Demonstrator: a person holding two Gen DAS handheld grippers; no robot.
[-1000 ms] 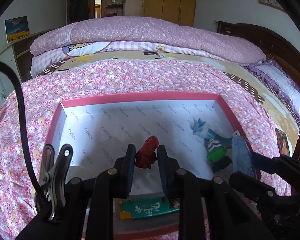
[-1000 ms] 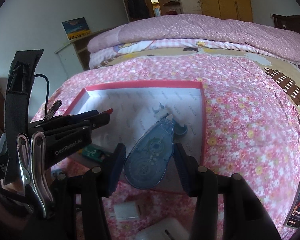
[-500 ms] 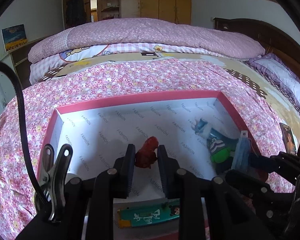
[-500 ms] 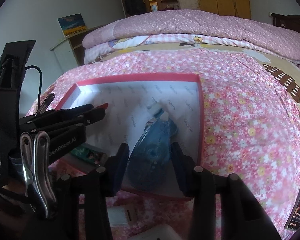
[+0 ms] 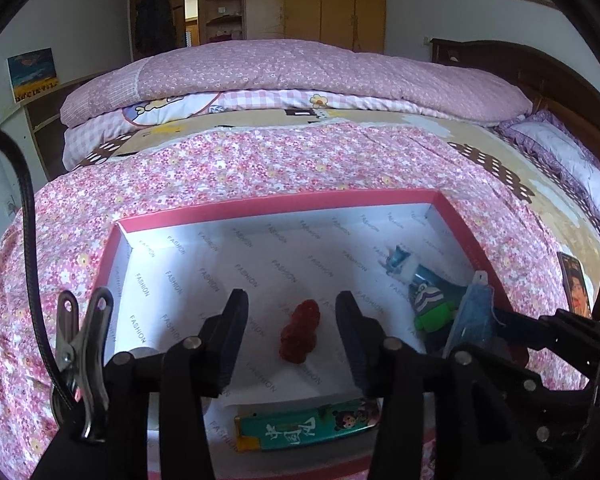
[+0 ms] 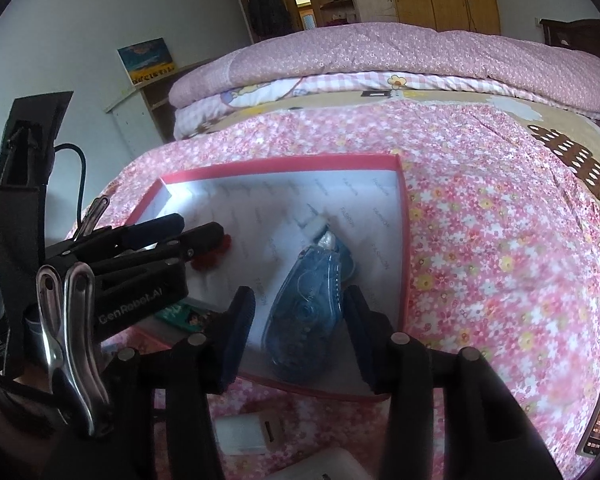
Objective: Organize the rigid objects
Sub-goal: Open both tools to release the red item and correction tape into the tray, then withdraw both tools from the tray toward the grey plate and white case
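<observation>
A pink-rimmed box (image 5: 284,200) with white lining lies on the flowered bedspread. My left gripper (image 5: 291,300) hovers over its near part, jaws opening. A small red figure (image 5: 300,332) lies on the lining between the fingers, and neither pad touches it. My right gripper (image 6: 299,295) is over the box's right side, jaws also opening. A blue correction-tape dispenser (image 6: 304,308) rests between them, with a gap showing at the left pad. In the box also lie a blue and green toy figure (image 5: 432,308) and a teal lighter (image 5: 306,426).
Folded pink quilts (image 5: 300,76) are stacked across the far end of the bed, with a dark headboard (image 5: 540,72) at the right. A photo card (image 5: 576,288) lies right of the box. Small white items (image 6: 248,434) sit on the bedspread just in front of it.
The left jaws have spread apart and the red figure has dropped from them onto the lining. The right gripper has lowered the tape dispenser into the box and eased its jaws.
</observation>
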